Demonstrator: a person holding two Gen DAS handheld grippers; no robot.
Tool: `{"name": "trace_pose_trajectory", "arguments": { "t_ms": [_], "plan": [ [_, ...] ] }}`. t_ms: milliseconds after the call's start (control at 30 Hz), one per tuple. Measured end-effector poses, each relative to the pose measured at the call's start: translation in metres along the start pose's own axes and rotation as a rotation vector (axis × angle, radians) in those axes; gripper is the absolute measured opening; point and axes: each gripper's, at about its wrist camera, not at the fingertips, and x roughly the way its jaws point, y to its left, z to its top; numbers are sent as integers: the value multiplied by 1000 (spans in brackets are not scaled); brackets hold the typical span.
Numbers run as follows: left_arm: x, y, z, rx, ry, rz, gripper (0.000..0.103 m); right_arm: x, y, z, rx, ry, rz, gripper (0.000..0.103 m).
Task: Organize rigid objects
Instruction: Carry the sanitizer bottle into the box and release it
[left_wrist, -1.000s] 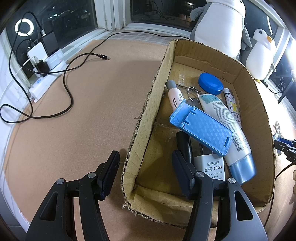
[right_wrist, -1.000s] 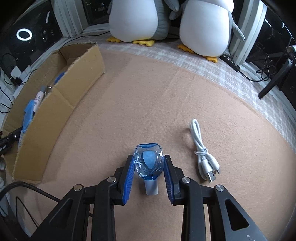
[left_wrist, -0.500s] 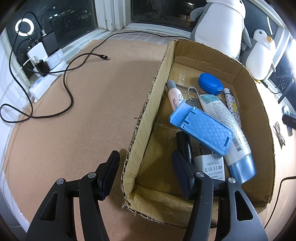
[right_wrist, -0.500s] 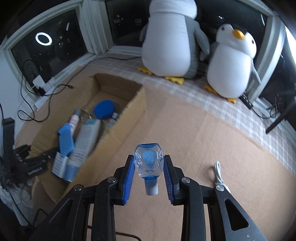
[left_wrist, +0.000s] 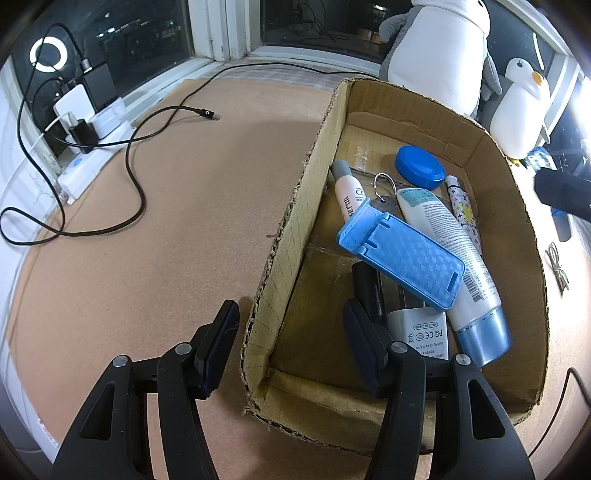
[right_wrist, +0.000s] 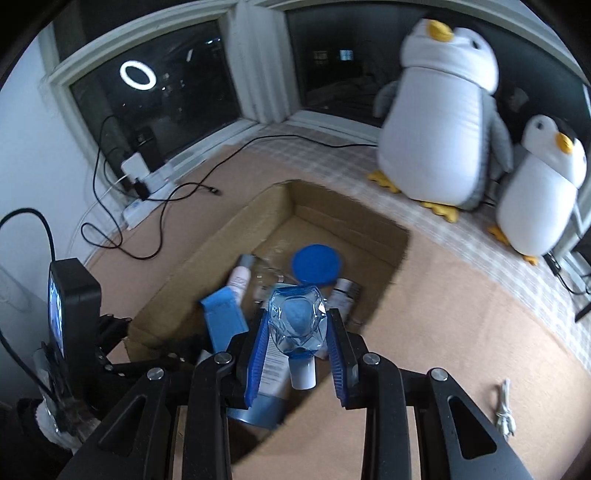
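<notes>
Right wrist view: right gripper (right_wrist: 297, 345) clamps a clear blue bottle (right_wrist: 297, 326), cap toward the camera, above the cardboard box (right_wrist: 351, 225). Left wrist view: left gripper (left_wrist: 290, 339) straddles the box's left wall, jaws apart, pads not pressing it; 1 blue phone stand (left_wrist: 400, 254) lies inside.

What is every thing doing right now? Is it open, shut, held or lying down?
Box: open on top, holding things.
Clear bottle: held by right tool, above the box.
Left tool: open astride the box's wall, not pressing it.
Blue stand: folded, lying on tubes.
White tube: capped, lying down.
Black cable: loose end unplugged.
</notes>
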Motion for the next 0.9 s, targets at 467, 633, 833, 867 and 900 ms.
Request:
{"name": "trace_pose_trajectory", "arguments": {
  "t_ms": [467,633,833,867,900],
  "plan": [
    [0,0,0,0,0,0,58,39,25,5,-27,58,33,28],
    [0,0,0,0,0,0,58,44,25,5,-24,67,22,28],
    [0,0,0,0,0,0,58,44,23,7,-25,53,-1,35],
    [0,-1,0,0,0,0,58,43,22,8,-24,50,-2,38],
    [0,0,0,0,0,0,58,43,22,8,-25,48,-5,39]
  ]
}}
